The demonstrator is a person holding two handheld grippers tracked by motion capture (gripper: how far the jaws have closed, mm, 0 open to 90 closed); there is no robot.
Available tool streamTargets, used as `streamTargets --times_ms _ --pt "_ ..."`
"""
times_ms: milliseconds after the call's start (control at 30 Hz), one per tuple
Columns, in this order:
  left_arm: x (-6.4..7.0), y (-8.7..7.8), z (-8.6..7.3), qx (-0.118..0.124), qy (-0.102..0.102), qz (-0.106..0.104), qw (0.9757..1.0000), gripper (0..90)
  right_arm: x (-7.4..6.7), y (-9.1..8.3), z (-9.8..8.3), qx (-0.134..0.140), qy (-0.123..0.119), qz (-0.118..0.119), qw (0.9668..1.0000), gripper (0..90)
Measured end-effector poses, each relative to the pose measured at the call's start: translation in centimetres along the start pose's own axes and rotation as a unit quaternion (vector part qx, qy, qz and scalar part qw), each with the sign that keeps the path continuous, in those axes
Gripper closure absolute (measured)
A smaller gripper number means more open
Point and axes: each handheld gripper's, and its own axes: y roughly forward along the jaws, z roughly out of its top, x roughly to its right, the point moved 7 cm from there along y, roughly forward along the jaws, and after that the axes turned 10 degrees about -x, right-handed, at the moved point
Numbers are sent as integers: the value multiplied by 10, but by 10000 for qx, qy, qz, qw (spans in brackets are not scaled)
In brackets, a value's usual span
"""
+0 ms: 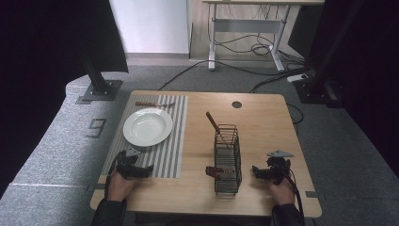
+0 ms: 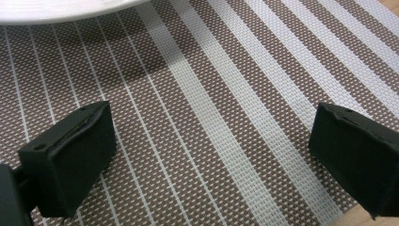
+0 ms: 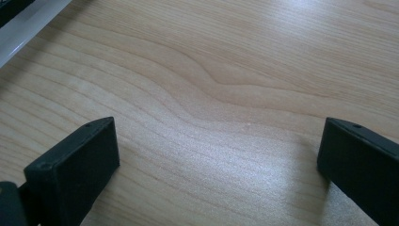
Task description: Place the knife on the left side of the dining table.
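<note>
- a wooden table (image 1: 263,113) seen from above, with a person's two forearms coming in from the bottom edge
- the left gripper (image 1: 136,169) rests on the near end of a striped mat (image 1: 174,136) at the table's left side
- in the left gripper view its jaws stand wide apart with nothing between them, only the mat's brown and white weave (image 2: 211,117) beneath
- a white plate (image 1: 147,126) sits on the mat just beyond the left gripper; its rim (image 2: 61,12) shows at the top of the left gripper view
- a utensil with a brown handle (image 1: 153,104) lies across the far end of the mat, beyond the plate and apart from it
- the right gripper (image 1: 263,172) rests on bare wood near the table's front right, its jaws pointing left toward a wire rack (image 1: 227,160)
- in the right gripper view its jaws are also spread wide and hold nothing, with plain wood grain (image 3: 221,94) between them
- the rack stands between the two grippers, nearer the right one but not touching it
- a brown-handled utensil (image 1: 212,121) stands tilted in the rack, its handle sticking out at the far end
- a second brown-handled piece (image 1: 215,171) pokes out of the rack's near left side; what kind of utensil it is cannot be told
</note>
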Motion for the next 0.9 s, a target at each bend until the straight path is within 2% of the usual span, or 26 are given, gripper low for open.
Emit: streamTargets --times_ms 367,500,667,900 --pt "0 0 1 2 -100 29 9999 18 0 0 0 0 4 -4 10000 0" --pt "-2 -2 1 26 -217 -11 9998 19 0 0 0 -1 10 -7 10000 0" --pt "-2 -5 3 141 -361 -166 9991 27 0 0 0 -3 15 -11 10000 0" --pt "-1 -12 8 182 -368 -154 9990 31 -1 0 0 -4 19 -12 10000 0"
